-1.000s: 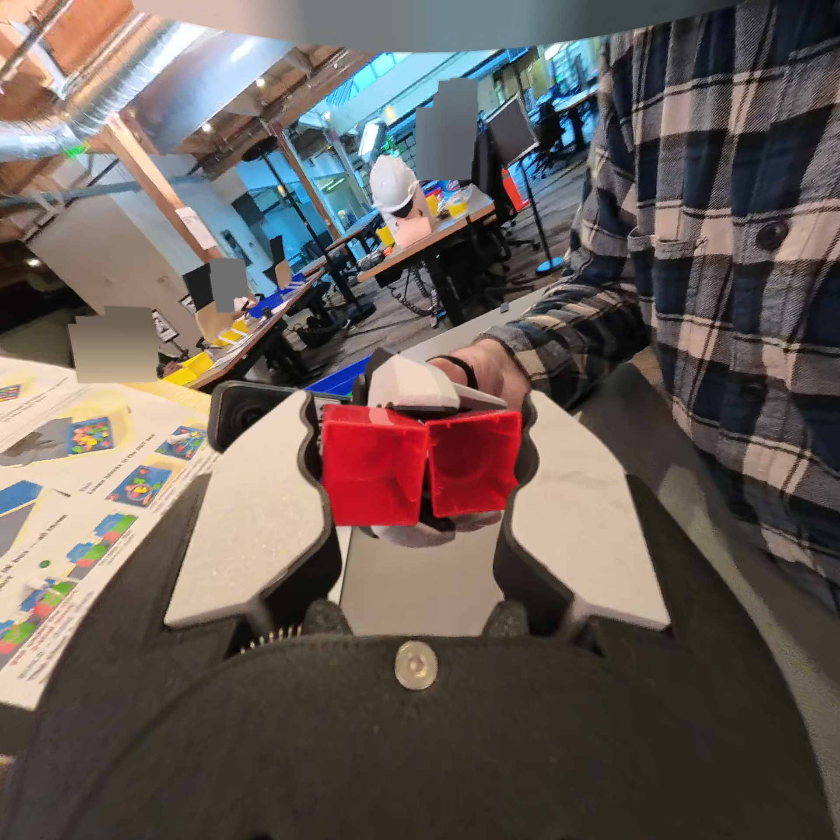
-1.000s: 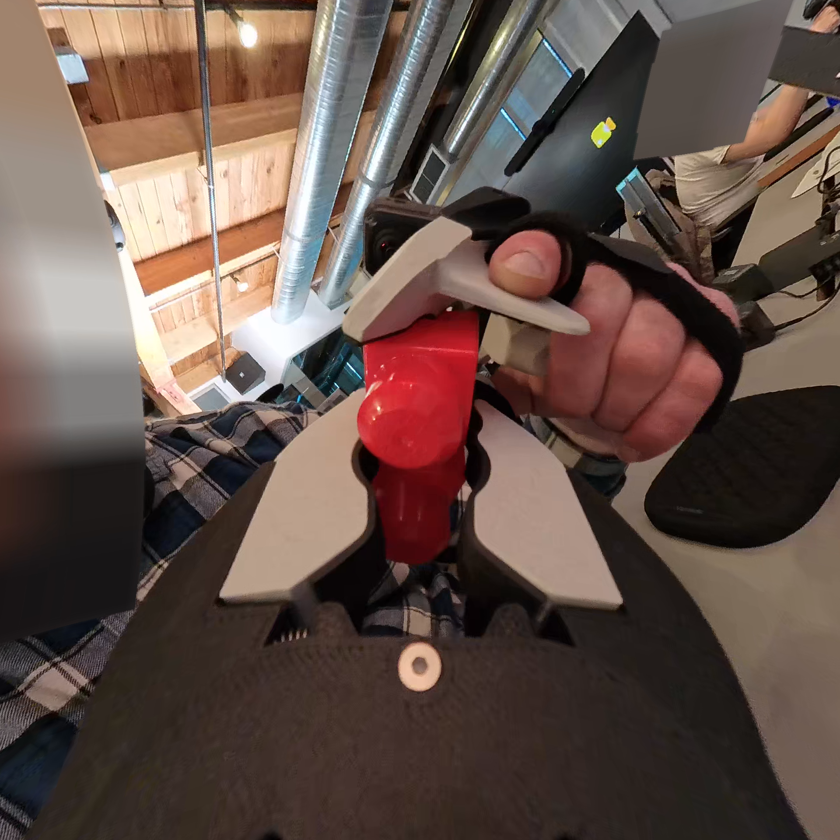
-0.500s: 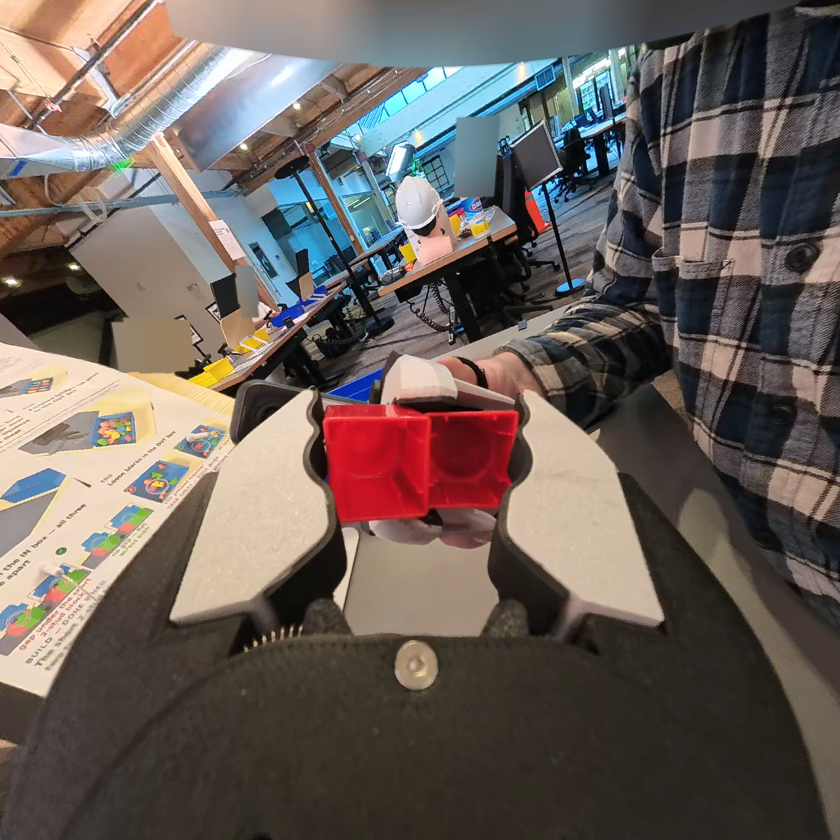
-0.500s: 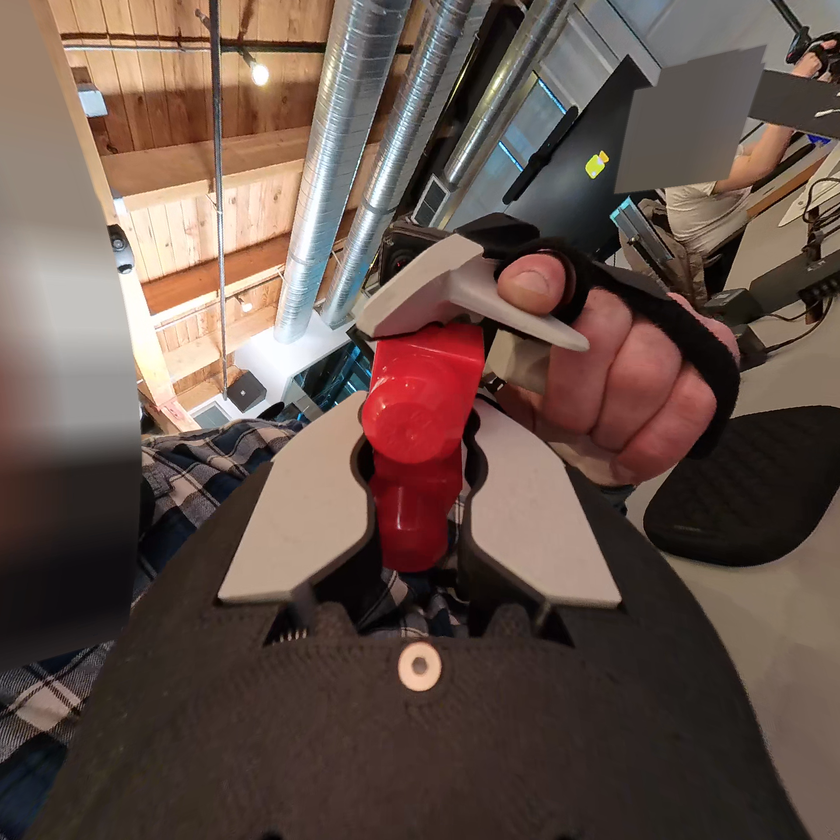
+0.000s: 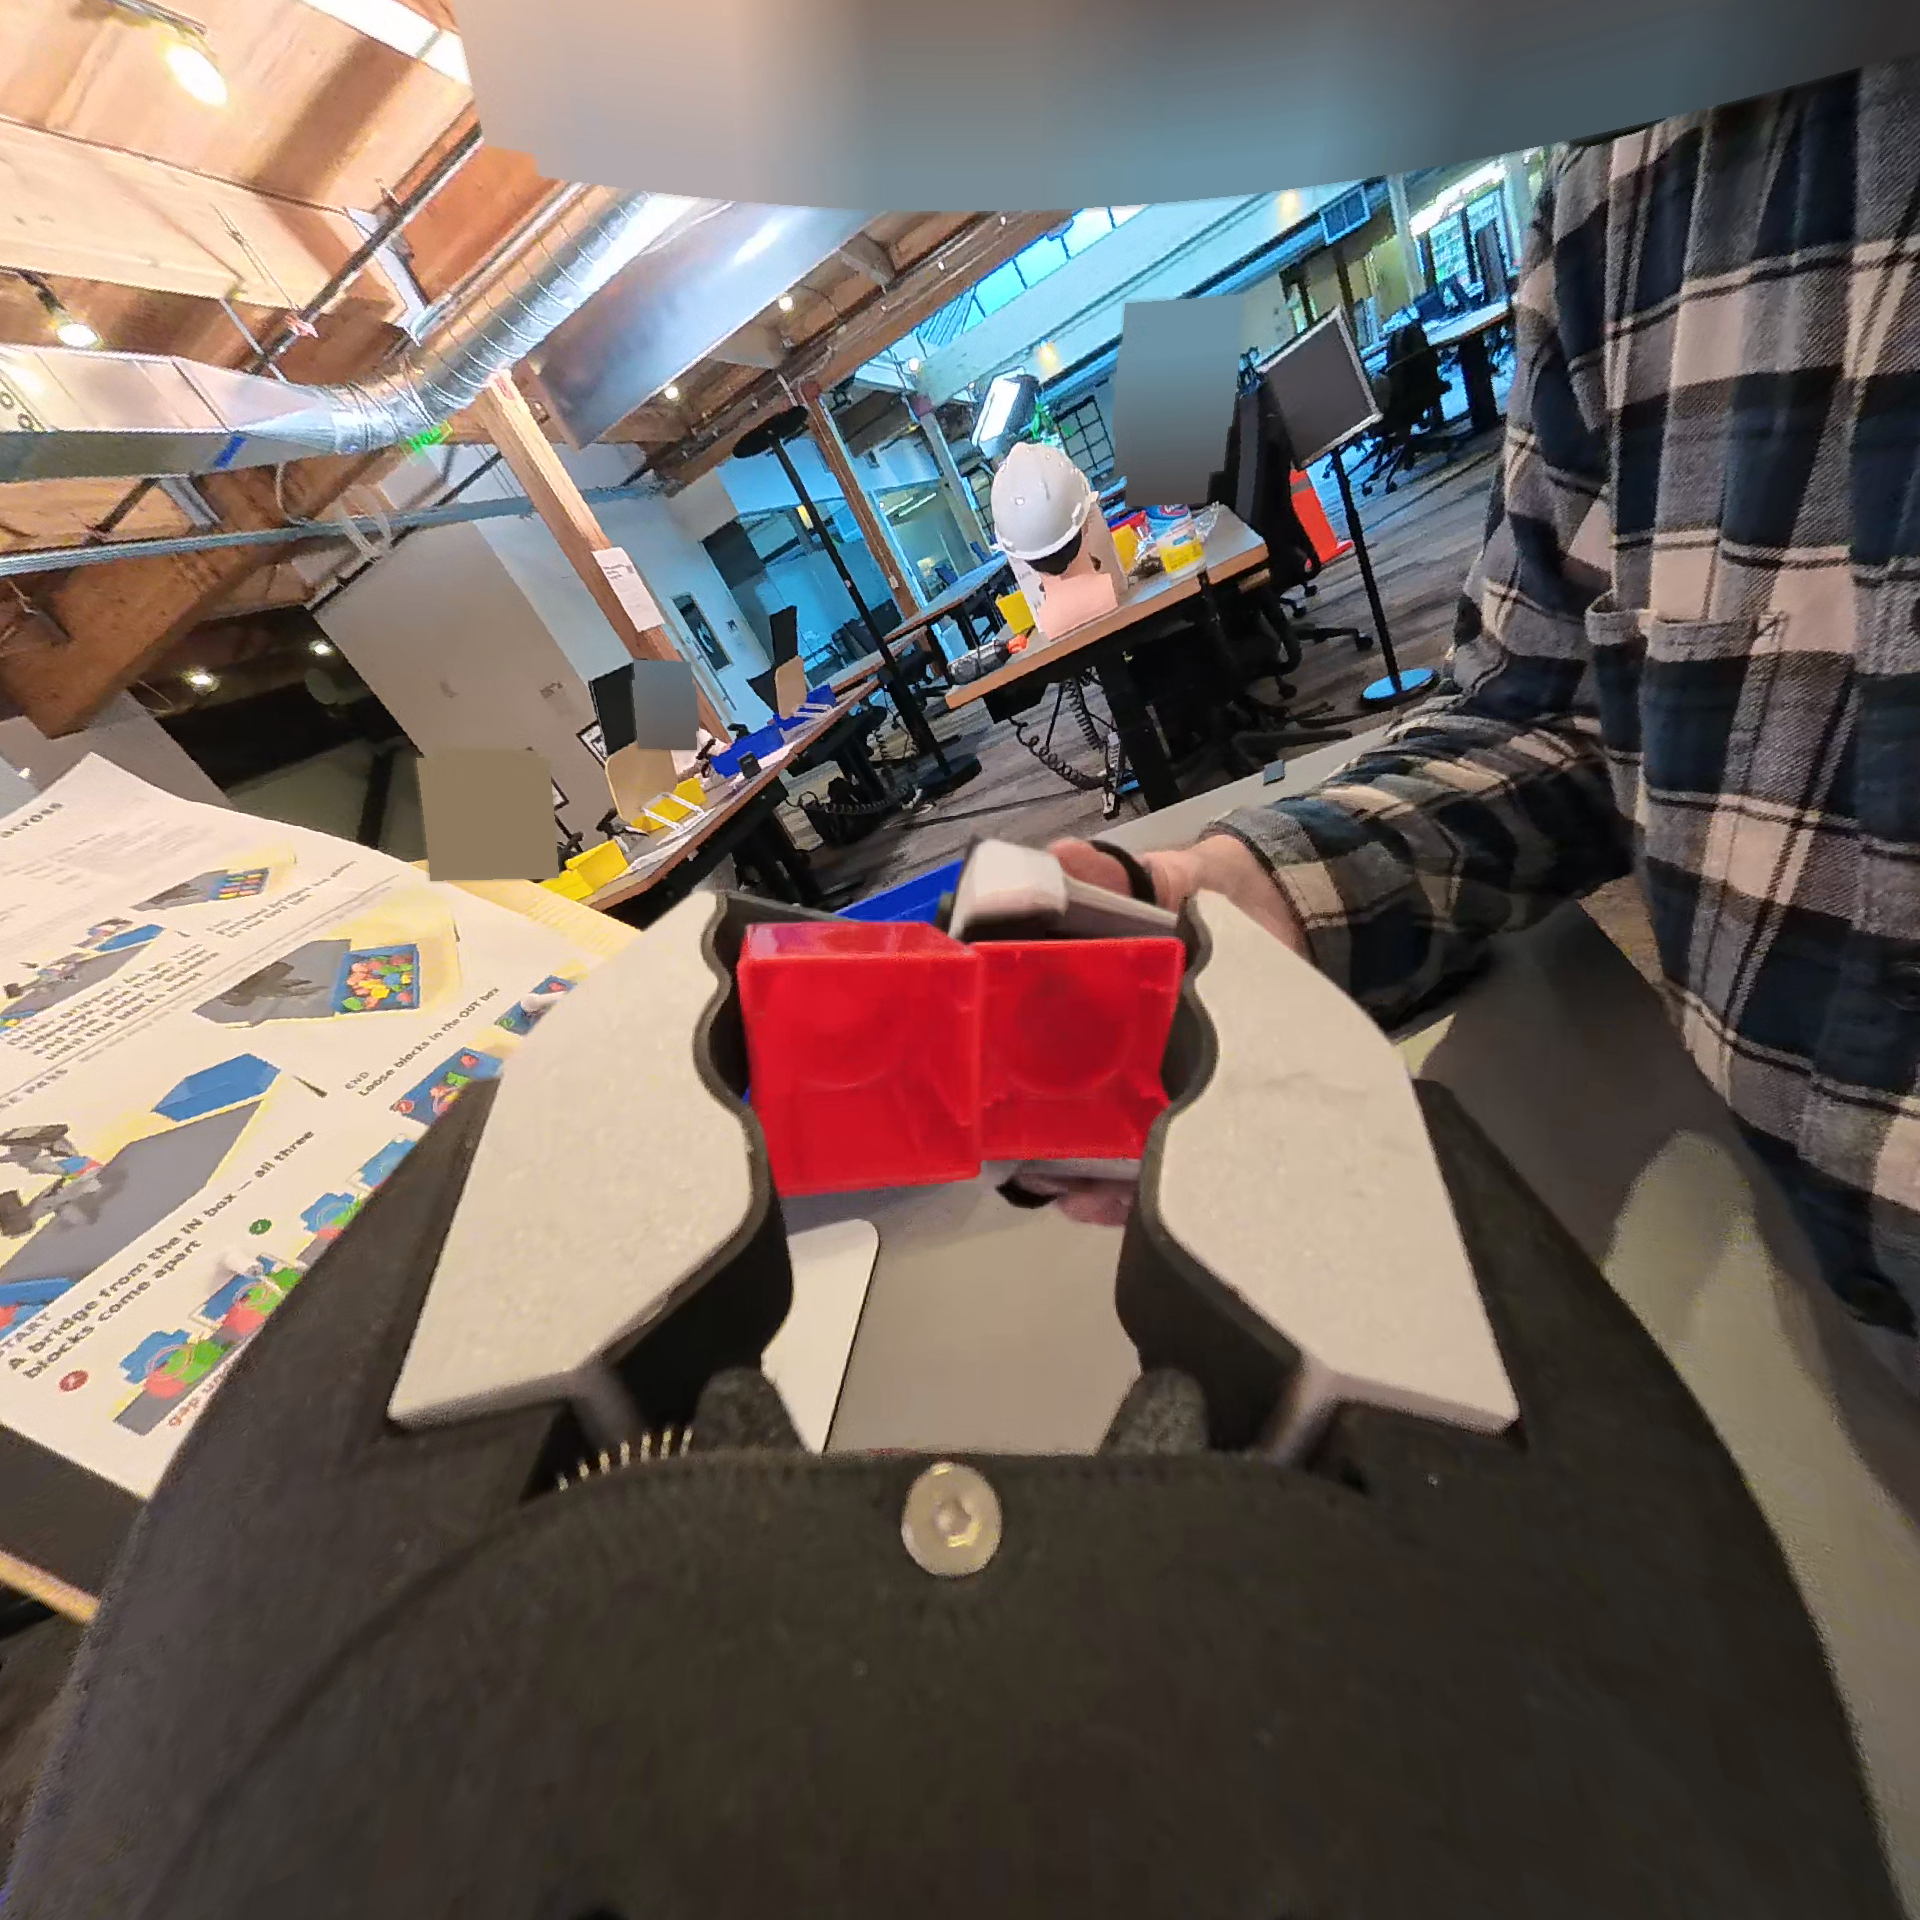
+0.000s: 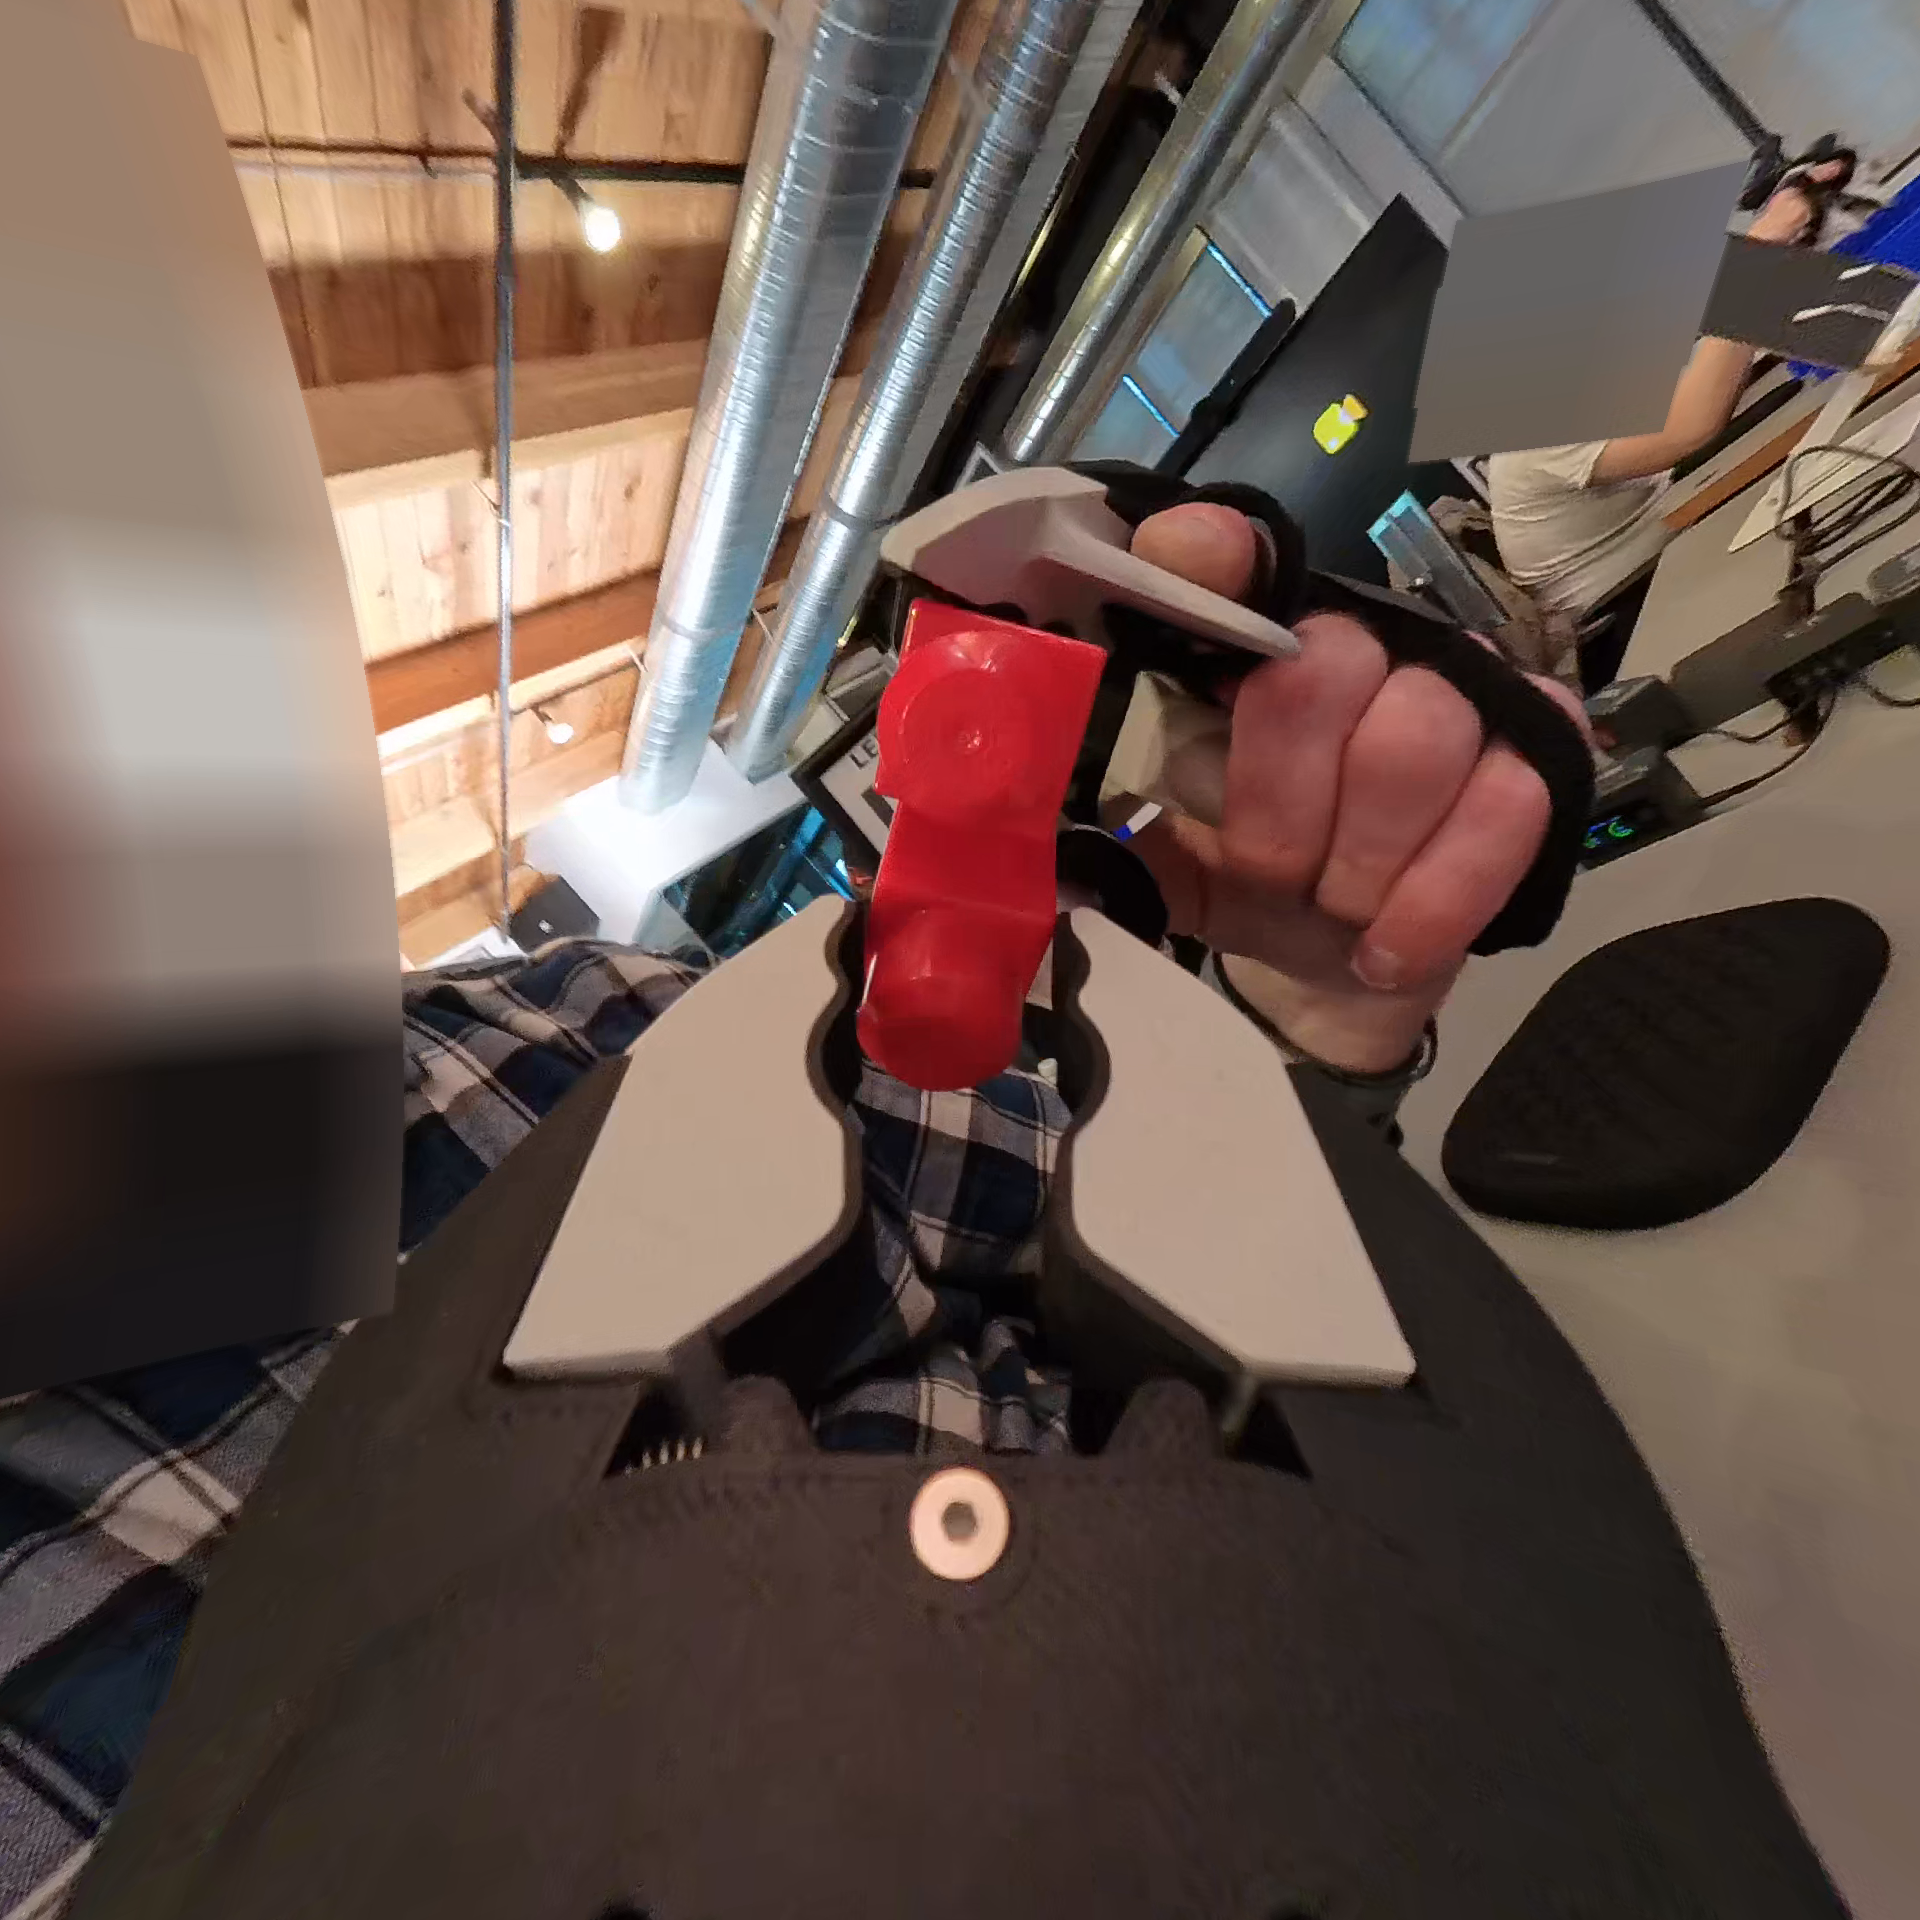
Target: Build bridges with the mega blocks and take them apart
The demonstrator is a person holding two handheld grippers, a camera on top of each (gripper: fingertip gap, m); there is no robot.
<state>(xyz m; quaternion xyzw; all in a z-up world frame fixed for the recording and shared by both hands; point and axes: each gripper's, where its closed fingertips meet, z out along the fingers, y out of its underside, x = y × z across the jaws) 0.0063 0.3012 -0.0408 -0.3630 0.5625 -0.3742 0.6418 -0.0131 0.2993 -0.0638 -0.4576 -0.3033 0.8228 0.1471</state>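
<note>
Red plastic Mega block point(image 5: 961, 1060), two-stud, was held aloft off the worktop, gripped lengthwise between the left gripper point(image 5: 951, 1039) pads. Right gripper point(image 6: 956, 997) was closed across its nearer stud end. Instruction sheet point(image 5: 208, 1039) lay at the worktop's left edge. Judged best practice: hand over one clamp at a time, squarely.

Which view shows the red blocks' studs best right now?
The right wrist view: the red blocks face it stud-side, with two round studs plain between the right gripper jaws. The left wrist view shows only their hollow undersides, side by side.
</note>
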